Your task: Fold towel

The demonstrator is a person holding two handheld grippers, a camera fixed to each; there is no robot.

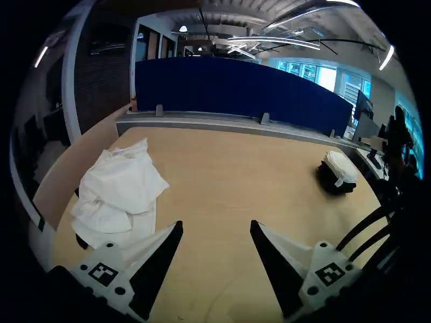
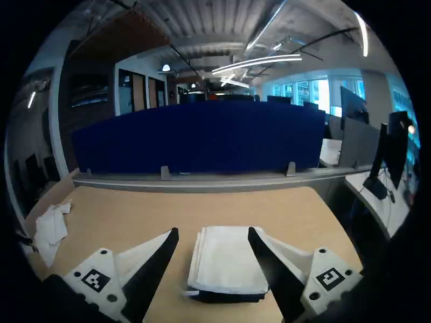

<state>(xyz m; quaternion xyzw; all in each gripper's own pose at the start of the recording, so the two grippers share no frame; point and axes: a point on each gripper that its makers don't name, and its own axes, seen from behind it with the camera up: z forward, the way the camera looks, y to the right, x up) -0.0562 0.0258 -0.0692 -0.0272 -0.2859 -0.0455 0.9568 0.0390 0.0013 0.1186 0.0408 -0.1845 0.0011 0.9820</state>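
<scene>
— Towels, crumpled towels (image 1: 121,188) in a white heap on the bench (image 1: 231,172), this side of the blue divider (image 1: 242,89) and toward its left end. The left tool (image 1: 215,223) hovers over bare wood in front of the divider's middle, fingers spread wide, nothing between them.

— And the right one?

— The right tool (image 2: 213,230) is spread too, pinching nothing. The folded stack (image 2: 229,258) shows between its fingers, resting on a dark base (image 2: 226,296), down toward the divider's right end. Whether the fingers touch the stack I can't tell.

— So the next towel comes off that heap. How will it behave?

— Soft, light, floppy, I'd say. No stiffness at all; lift it by the middle and it'll bunch and sag. The layers overlap, so a careless pinch could drag two up at once.

— Where would you grab?

— A free corner or hem. There's a peak sticking up on the divider side of the heap, and a flatter flap on the side away from it. Pinch one edge, let the other tool find the neighbouring corner, then spread it on the open bench in front of the divider.
</scene>
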